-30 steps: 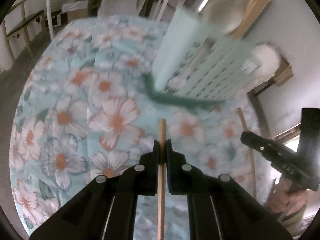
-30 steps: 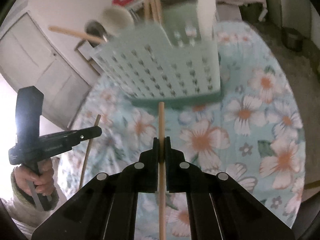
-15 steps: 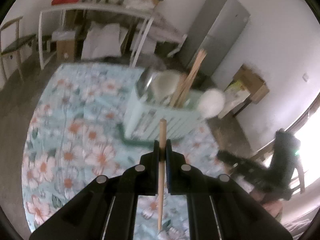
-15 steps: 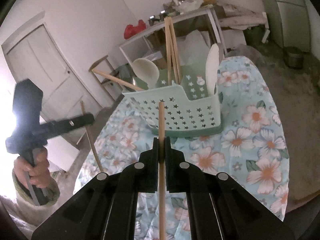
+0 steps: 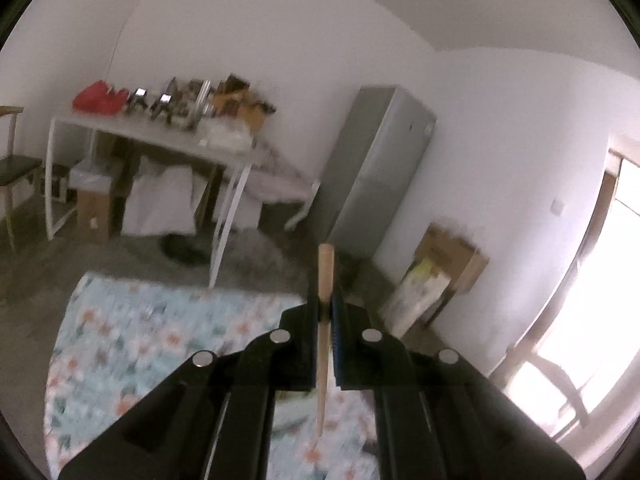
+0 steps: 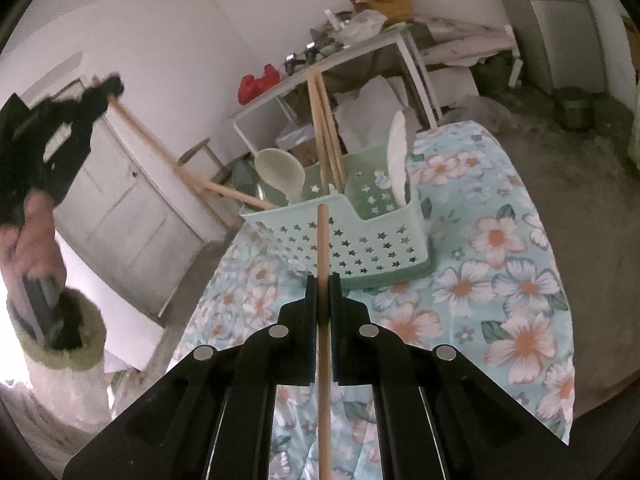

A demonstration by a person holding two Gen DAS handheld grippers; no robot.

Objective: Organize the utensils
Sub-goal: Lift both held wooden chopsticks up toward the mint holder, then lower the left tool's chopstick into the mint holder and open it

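Observation:
My left gripper (image 5: 325,308) is shut on a wooden chopstick (image 5: 322,380) and is raised high, facing the room. The mint-green star-holed basket (image 6: 360,240) is hidden in the left wrist view. It stands on the floral tablecloth (image 6: 500,280) and holds upright chopsticks (image 6: 324,132), a white ladle (image 6: 280,172), a white paddle (image 6: 400,148) and a wooden handle (image 6: 232,194). My right gripper (image 6: 323,286) is shut on a second chopstick (image 6: 323,248), whose tip points at the basket's near wall. In the right wrist view a hand (image 6: 36,220) holds the left gripper (image 6: 109,89) up at the upper left.
A white side table (image 5: 160,138) loaded with clutter stands against the far wall beside a grey fridge (image 5: 376,168). Cardboard boxes (image 5: 448,258) sit by the wall. A white door (image 6: 120,200) is behind the left hand, and a metal bin (image 6: 576,112) is on the floor.
The left gripper has risen sharply with its chopstick and tipped upward, so the basket has dropped out of its view. The right gripper has lifted a little and pulled back from the basket.

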